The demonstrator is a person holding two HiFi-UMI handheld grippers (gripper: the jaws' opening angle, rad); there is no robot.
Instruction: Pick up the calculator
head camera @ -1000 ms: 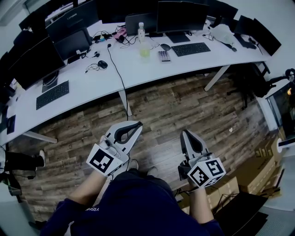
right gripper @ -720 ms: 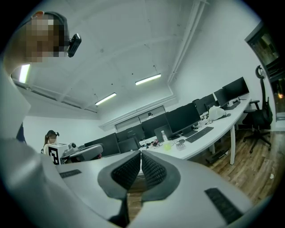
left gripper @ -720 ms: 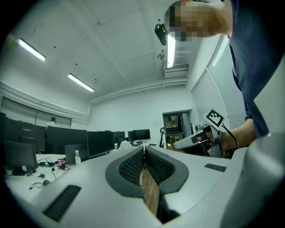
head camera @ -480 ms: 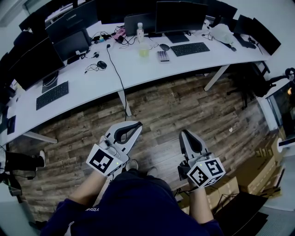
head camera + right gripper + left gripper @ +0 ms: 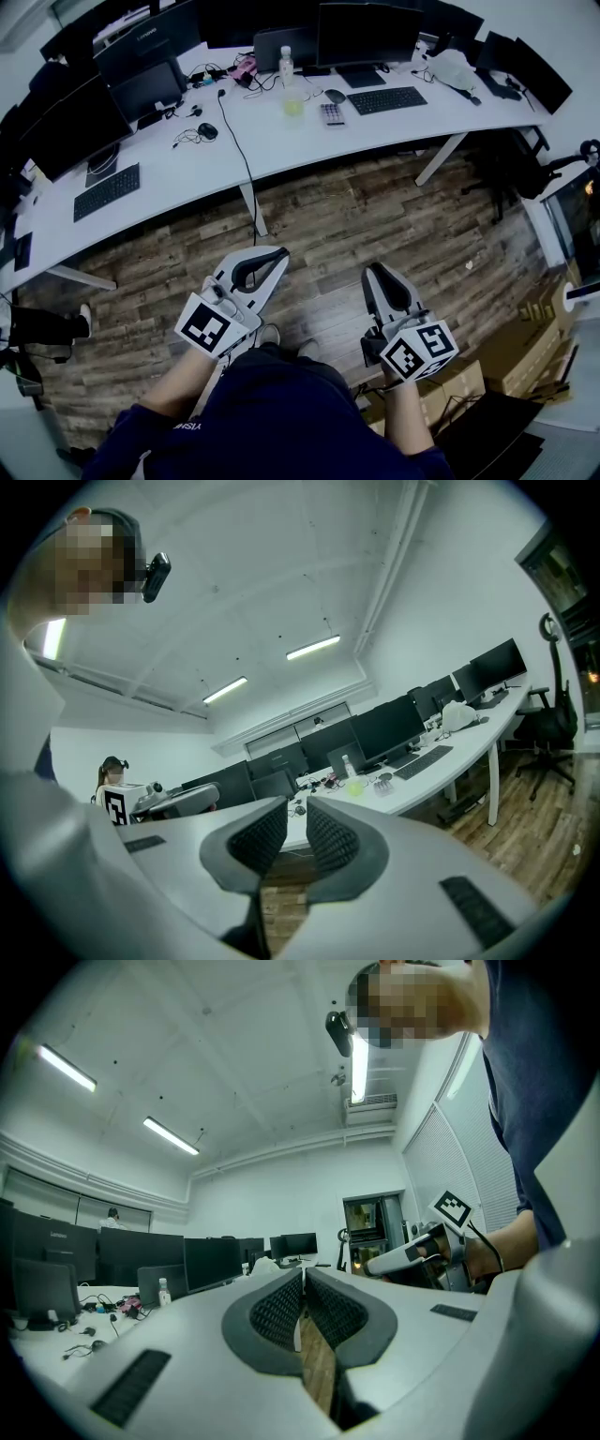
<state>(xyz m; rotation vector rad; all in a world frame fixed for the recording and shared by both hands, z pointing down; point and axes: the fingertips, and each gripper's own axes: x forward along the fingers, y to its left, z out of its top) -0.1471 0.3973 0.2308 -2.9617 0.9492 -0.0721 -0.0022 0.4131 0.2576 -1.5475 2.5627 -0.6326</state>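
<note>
The calculator (image 5: 332, 113) is a small grey keypad lying on the long white desk (image 5: 281, 155) across the room, beside a black keyboard (image 5: 387, 99). It shows again in the right gripper view, small and far off (image 5: 382, 787). Both grippers hang over the wood floor close to the person's body, far short of the desk. My left gripper (image 5: 281, 253) (image 5: 303, 1283) points level with its pads together and nothing between them. My right gripper (image 5: 372, 270) (image 5: 296, 808) points at the desk. Its jaws are opening, with a clear gap and nothing in it.
On the desk near the calculator stand a green cup (image 5: 294, 106), a clear bottle (image 5: 286, 64), a mouse (image 5: 336, 95) and monitors (image 5: 362, 33). A black cable (image 5: 239, 141) runs over the desk edge. Cardboard boxes (image 5: 511, 352) sit at the right, a desk chair (image 5: 520, 169) beyond.
The right gripper's jaws have parted a little. Neither hand has shifted, and the left gripper looks the same.
</note>
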